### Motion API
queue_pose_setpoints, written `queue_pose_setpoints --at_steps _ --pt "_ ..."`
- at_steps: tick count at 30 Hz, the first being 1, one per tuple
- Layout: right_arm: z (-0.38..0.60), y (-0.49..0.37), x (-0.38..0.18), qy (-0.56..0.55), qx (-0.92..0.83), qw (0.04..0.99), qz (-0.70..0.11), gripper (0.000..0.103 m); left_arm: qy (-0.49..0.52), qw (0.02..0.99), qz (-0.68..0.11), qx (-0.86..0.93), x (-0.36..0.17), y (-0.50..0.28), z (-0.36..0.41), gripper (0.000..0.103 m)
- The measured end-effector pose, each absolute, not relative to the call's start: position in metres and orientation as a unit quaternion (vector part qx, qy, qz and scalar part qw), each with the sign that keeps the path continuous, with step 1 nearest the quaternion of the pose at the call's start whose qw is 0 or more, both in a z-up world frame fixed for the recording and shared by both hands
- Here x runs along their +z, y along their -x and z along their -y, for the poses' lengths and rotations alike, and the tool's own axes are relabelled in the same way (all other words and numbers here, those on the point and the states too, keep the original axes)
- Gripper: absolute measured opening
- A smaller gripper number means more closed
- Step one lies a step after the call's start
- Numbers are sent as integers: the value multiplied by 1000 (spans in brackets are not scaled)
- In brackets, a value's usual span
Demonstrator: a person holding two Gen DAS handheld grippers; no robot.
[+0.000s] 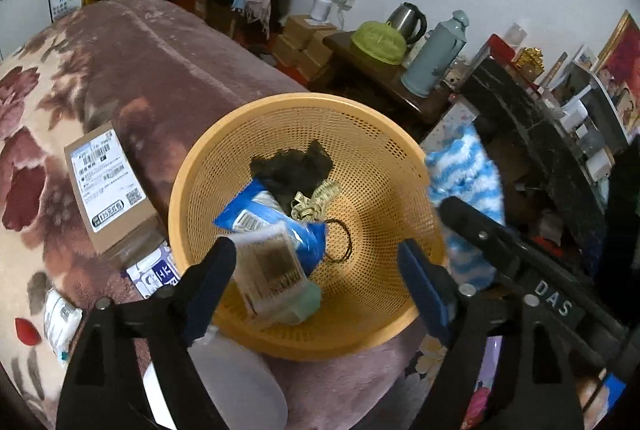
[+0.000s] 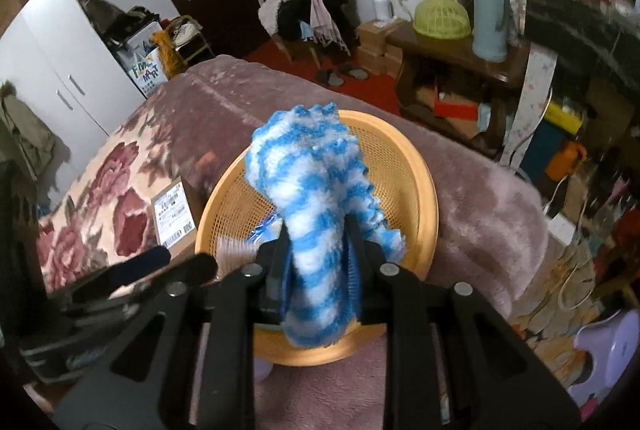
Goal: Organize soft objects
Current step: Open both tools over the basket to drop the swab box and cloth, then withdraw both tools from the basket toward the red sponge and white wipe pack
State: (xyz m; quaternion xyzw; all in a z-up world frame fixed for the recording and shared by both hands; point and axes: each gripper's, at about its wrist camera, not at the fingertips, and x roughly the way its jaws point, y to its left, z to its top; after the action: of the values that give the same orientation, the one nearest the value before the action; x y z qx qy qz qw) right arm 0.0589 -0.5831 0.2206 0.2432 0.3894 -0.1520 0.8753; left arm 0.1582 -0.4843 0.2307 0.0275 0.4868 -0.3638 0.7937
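1. Striped fleece cloth [image 2: 316, 197], blue and white, fluffy. It sits between my right gripper [image 2: 316, 242] fingers, bunched at the waist and flopping forward past the fingertips, over the orange mesh basket [image 2: 424, 189].
2. Handling, my estimate: very light, fully limp, compressible pile, not fragile, not slippery. It will drape and swing rather than hold shape. Best hold is the bunched middle, where the folds give the pads something thick.
3. Right fingers: close against the cloth on both sides. Whether the pads press firmly or have gone slack, I cannot tell; the pile hides the contact.
4. Left gripper [image 1: 320, 262]: fingers well apart, gripping nothing. A clear flat packet [image 1: 272, 270] lies just off the inner face of my left-hand finger, inside the basket; it looks loose, blurred.
5. Ahead of the left fingertips, in the basket bottom: blue plastic pouch [image 1: 276, 222], dark fuzzy cloth [image 1: 292, 169], coiled tape measure [image 1: 316, 201], black hair tie [image 1: 340, 242]. Pouch likely crinkly and slick; dark cloth soft.
6. Outward: basket rests on a plush floral blanket [image 1: 132, 77]. A labelled cardboard box [image 1: 108, 185] lies beyond my left-hand finger, outside the basket.
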Motion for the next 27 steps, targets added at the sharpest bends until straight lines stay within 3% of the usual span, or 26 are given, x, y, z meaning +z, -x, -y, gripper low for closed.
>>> queue_pose_setpoints --at_steps 2,3,9,10,11,12,27 --pt "586 -54 219 -252 -156 874 -385 67 -37 795 -482 -366 232 -156 483 90" --pt "587 -51 220 -254 -158 875 -381 70 -43 798 -479 -363 233 -154 481 101" --pt "581 -47 220 -235 -169 874 -391 76 -56 825 -454 -332 243 -152 462 102" --pt "579 -46 220 -232 -170 873 -394 81 -55 827 -452 -330 243 -152 459 102" --pt "577 -46 219 -230 -169 873 -395 96 -54 828 -452 -327 244 -152 456 102" --pt "575 -45 219 -228 -167 874 -395 103 -54 829 -453 -325 245 -152 452 103" --pt "537 -30 224 -184 -155 881 -408 103 -46 844 -451 -288 246 -140 394 103"
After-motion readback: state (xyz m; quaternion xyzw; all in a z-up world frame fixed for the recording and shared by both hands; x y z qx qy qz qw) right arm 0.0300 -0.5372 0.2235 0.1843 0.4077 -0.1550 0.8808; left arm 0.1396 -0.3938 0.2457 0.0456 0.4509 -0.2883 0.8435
